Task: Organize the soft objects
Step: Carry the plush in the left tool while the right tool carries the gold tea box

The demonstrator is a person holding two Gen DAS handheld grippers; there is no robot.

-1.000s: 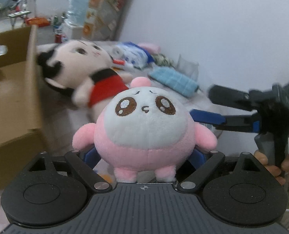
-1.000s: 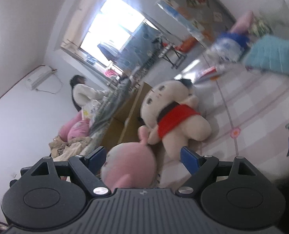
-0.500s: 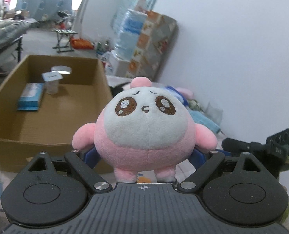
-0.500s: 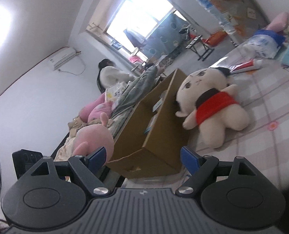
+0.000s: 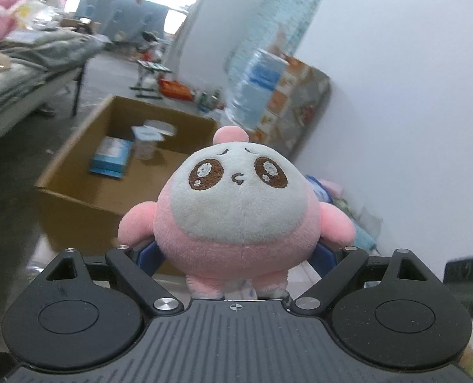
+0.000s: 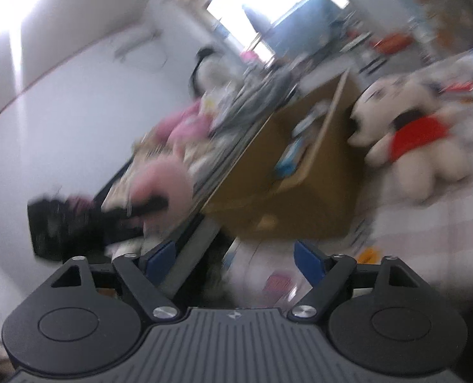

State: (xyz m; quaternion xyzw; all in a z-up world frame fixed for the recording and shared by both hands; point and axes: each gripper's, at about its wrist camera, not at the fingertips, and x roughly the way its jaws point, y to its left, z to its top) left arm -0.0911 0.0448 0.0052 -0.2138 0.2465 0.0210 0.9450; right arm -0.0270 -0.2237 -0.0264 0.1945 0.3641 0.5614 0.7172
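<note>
My left gripper (image 5: 236, 252) is shut on a round pink and white plush (image 5: 236, 210) and holds it up in the air, in front of and above an open cardboard box (image 5: 77, 188). In the blurred right wrist view the same plush (image 6: 163, 182) shows at the left in the other gripper, beside the box (image 6: 287, 198). My right gripper (image 6: 235, 260) is open and empty. A cream doll in a red top (image 6: 409, 140) lies on the bed just right of the box.
The box holds a blue packet (image 5: 110, 159) and a small white container (image 5: 147, 143). A grey bed (image 5: 19, 73) stands at the left. A patterned mattress (image 5: 287, 102) leans on the white wall. A person (image 6: 211, 67) sits far back.
My left gripper has carried the pink plush further left and up, so the box now lies below and left of it. My right gripper has swung quickly, blurring its view.
</note>
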